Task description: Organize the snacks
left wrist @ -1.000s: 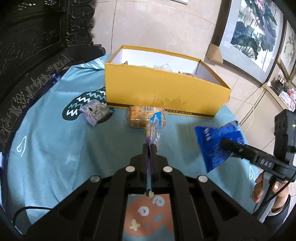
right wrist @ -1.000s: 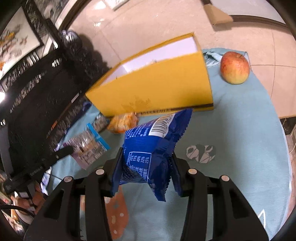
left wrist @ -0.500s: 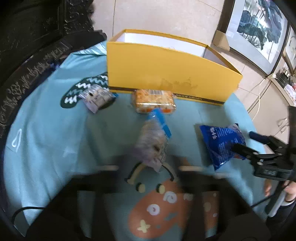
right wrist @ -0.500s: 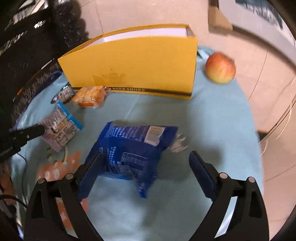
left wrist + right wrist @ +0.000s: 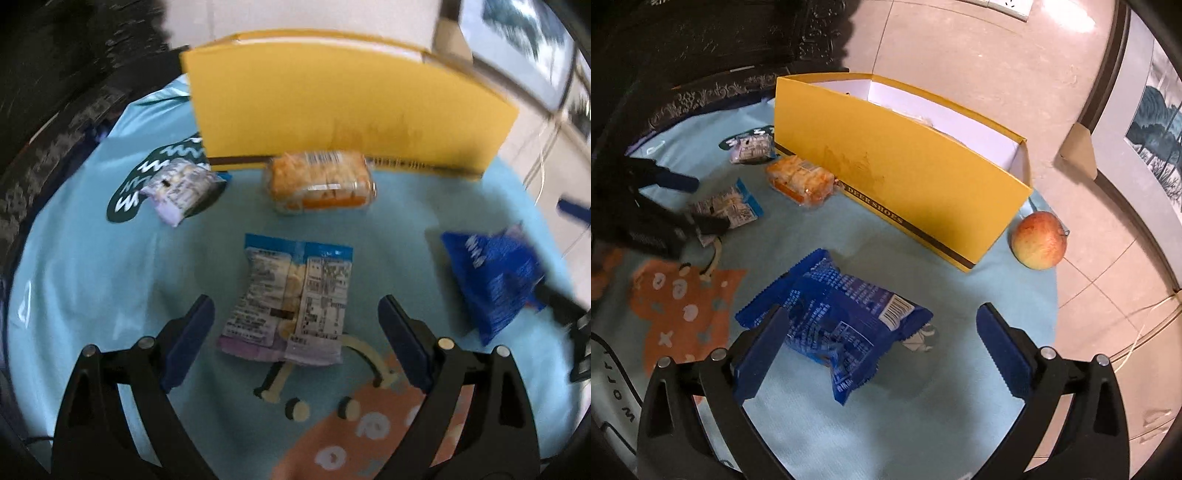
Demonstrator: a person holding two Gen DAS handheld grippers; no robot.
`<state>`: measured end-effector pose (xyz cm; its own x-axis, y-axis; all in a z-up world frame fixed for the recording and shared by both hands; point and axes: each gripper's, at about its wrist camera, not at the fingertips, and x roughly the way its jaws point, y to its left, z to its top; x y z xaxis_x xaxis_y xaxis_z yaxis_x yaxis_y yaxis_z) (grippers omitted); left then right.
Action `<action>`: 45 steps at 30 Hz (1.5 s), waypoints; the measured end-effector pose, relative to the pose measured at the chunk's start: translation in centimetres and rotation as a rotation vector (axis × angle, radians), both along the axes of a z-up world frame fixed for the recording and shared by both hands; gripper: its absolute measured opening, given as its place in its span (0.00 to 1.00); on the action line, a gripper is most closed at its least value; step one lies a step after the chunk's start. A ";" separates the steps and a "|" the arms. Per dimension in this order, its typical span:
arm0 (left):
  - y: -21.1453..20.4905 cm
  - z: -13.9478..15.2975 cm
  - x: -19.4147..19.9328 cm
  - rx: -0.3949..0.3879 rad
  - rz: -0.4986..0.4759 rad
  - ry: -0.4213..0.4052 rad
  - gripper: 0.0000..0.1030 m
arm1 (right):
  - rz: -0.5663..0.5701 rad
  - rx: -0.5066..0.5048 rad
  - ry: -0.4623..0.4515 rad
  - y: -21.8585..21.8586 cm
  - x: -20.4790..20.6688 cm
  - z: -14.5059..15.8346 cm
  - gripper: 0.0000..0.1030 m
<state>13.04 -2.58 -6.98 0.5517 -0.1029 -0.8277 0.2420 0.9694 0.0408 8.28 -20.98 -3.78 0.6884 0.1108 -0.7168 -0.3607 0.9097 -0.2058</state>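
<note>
My left gripper [image 5: 295,343] is open over a clear snack packet with blue and purple ends [image 5: 291,301] lying flat on the light blue tablecloth [image 5: 92,266]. My right gripper [image 5: 879,350] is open around a dark blue snack bag [image 5: 842,321] lying on the cloth. The blue bag also shows at the right of the left wrist view [image 5: 491,284]. An orange biscuit pack [image 5: 319,182] and a small purple-white packet [image 5: 181,188] lie in front of the open yellow box [image 5: 343,107].
A red-yellow apple [image 5: 1039,240] sits at the box's right end near the table edge. Dark carved furniture [image 5: 683,48] stands behind the table at left. Tiled floor [image 5: 960,48] and framed pictures [image 5: 1156,107] lie beyond.
Both grippers have opened. The left let go of the clear packet and the right let go of the blue bag; both now lie on the cloth.
</note>
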 end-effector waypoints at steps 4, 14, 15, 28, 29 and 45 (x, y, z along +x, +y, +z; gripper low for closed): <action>-0.7 -1.2 0.9 0.029 -0.032 0.006 0.80 | -0.009 -0.007 -0.008 0.1 0.3 -0.4 0.99; 0.4 -0.6 0.6 -0.025 -0.067 0.014 0.43 | 0.264 -0.227 -0.065 3.2 -0.1 -0.7 0.99; 0.4 -0.6 0.8 -0.023 -0.069 0.014 0.44 | 0.290 -0.251 -0.067 3.6 0.0 -0.9 0.99; 0.2 -0.7 1.1 -0.020 -0.082 0.020 0.44 | 0.582 -0.433 -0.001 4.9 -1.3 -2.7 0.99; 0.2 -0.8 1.1 -0.018 -0.082 0.019 0.45 | 0.580 -0.456 0.015 4.6 -1.2 -3.1 0.99; 0.0 -0.9 1.4 -0.018 -0.068 0.028 0.43 | 0.330 -0.073 0.154 4.1 3.2 -2.6 0.55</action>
